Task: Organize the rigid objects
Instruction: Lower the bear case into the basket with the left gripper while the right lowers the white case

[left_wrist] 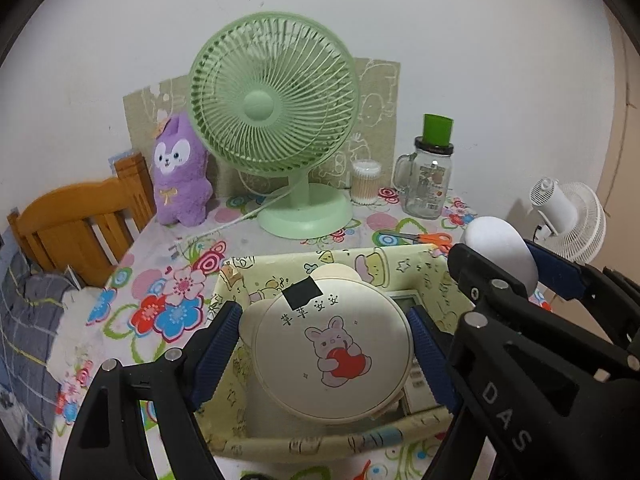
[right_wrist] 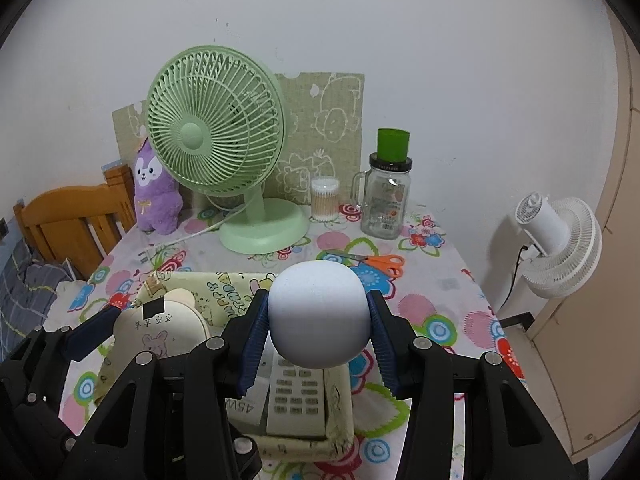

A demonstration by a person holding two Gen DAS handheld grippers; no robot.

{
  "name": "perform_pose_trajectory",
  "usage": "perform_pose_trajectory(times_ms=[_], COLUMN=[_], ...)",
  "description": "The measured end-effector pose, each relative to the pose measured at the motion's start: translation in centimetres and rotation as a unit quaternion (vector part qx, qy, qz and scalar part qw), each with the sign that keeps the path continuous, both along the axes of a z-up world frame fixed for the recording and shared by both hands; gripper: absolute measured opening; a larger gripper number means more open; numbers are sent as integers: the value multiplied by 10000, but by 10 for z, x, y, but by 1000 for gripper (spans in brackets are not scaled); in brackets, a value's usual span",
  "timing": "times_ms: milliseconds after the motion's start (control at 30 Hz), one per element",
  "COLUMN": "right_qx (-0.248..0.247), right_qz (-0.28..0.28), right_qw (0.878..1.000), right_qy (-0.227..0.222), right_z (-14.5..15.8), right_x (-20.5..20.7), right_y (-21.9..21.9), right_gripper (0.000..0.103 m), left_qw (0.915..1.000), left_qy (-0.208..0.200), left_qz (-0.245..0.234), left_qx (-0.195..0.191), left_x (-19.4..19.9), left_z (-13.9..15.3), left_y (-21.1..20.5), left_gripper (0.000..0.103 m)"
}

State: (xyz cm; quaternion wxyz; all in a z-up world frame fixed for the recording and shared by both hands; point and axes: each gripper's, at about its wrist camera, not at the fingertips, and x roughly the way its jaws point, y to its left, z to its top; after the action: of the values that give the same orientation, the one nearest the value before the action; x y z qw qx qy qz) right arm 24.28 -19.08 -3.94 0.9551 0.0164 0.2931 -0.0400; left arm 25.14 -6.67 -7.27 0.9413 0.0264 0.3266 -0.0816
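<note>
— Left gripper (left_wrist: 324, 344) first: what is it doing?

— Its blue pads press on either side of a round cream case (left_wrist: 332, 352) with a bunny holding a red heart printed on the lid. The case sits squarely between the fingers, tilted, above the fabric storage box (left_wrist: 280, 446) with the cartoon print.

— And the right gripper (right_wrist: 318, 332)?

— Clamped on a white egg-shaped object (right_wrist: 320, 312), which bulges out ahead of the fingertips. From the left wrist view that same white shape shows at the right edge, beside the box's far right corner.

— What is under it?

— A white remote control (right_wrist: 298, 396) lies inside the box, directly below the egg shape, buttons up. A card marked "45W" rests just beside the remote on its left.

— Are the two held things touching?

— No, they sit apart; the cream case is toward the box's left side, the egg shape toward its right.

— Anything else on the floral tablecloth (right_wrist: 440, 280)?

— Behind the box, orange scissors (right_wrist: 380, 262) lie flat. Further back stand a green desk fan (right_wrist: 212, 140), a purple plush (right_wrist: 154, 196), a tub of cotton swabs (right_wrist: 325, 199), and a glass jar (right_wrist: 386, 204) with a green cup (right_wrist: 393, 144) on its lid.
</note>
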Motion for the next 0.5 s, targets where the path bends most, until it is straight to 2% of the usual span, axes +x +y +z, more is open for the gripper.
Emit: perform_pose_trajectory(times_ms=[500], right_qx=[-82], right_qz=[134], right_qw=[9995], right_qy=[281], right_z=[-27], right_x=[31], right_y=[7], right_gripper=[51], left_qw=[9983], left_qy=[553], left_qz=[128], left_qx=[-136], left_x=[40], left_z=[-38], left_y=[6], left_gripper=[85])
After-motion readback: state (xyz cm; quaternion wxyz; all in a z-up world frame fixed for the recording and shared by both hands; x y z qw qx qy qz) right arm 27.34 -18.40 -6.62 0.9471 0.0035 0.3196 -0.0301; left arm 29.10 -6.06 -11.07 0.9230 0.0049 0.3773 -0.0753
